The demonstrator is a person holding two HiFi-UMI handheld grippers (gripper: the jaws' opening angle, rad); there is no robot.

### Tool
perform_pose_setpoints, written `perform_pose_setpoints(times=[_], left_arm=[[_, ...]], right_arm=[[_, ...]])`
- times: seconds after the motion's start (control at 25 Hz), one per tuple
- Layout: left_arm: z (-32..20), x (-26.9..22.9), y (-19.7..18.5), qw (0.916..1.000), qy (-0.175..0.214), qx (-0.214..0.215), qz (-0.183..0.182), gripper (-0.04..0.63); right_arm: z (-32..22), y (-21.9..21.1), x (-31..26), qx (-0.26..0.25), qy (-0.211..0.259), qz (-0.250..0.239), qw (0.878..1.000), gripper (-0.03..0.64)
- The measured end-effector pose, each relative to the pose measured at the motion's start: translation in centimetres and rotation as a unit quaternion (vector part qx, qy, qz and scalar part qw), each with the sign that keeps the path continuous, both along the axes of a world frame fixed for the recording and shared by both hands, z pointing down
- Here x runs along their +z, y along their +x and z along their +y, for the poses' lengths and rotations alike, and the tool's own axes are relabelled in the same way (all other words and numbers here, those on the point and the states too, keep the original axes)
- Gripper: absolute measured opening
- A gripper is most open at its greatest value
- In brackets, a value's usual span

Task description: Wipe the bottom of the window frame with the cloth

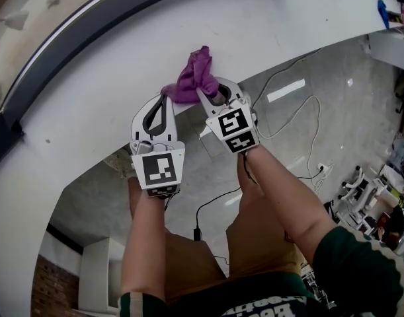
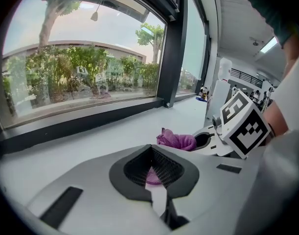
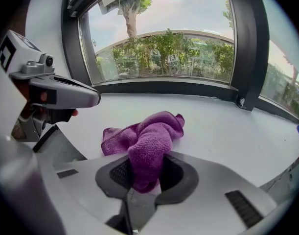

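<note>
**Cloth** [image 1: 194,79]: purple and bunched. It lies on the white window sill [image 1: 96,111] at the edge farthest from the dark window frame [image 3: 164,88], well apart from that frame. Its long axis runs from a flat corner beside the left gripper [image 1: 165,98] up to a raised fold that points toward the frame.

**Right gripper** [image 1: 213,91]: its fingers are clamped on a thick fold of the cloth. The fold stands up out of them and trails toward the frame.

**Left gripper**: its fingers are drawn together, with a thin sliver of purple caught between the pads. It sits just beside the right gripper, on the side of the cloth away from the frame.

**Sill**: smooth, curved and bare around the cloth.

**Room**: a grey floor [image 1: 334,111] lies below the sill, on the side away from the frame, crossed by a white cable [image 1: 312,111]. Trees [image 3: 188,53] show beyond the frame.

**Hard to make out**: a blue item [image 1: 383,12] is cut off near the head view's right edge. The clutter at that view's lower right is too small to identify.
</note>
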State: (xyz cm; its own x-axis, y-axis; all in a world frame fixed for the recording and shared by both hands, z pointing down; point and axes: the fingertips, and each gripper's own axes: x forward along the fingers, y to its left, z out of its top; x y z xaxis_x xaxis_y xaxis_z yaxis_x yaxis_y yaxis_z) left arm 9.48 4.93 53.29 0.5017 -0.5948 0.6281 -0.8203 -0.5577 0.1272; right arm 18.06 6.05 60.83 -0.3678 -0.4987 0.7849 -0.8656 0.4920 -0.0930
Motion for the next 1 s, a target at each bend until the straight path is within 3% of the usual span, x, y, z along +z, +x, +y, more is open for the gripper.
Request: perform_pose_setpoints(times=[0.44, 1.0], left_arm=[[1.1, -0.7, -3.9, 0.9997, -0.004, -0.025, -0.002, 0.008], [1.7, -0.7, -9.5, 0.9977, -0.022, -0.064, -0.008, 0.008]], right_arm=[[1.6, -5.7, -0.2, -0.057, -0.005, -0.011, 0.998, 0.098], [2.6, -9.7, 0.2, -0.079, -0.018, -0.015, 0.997, 0.098]])
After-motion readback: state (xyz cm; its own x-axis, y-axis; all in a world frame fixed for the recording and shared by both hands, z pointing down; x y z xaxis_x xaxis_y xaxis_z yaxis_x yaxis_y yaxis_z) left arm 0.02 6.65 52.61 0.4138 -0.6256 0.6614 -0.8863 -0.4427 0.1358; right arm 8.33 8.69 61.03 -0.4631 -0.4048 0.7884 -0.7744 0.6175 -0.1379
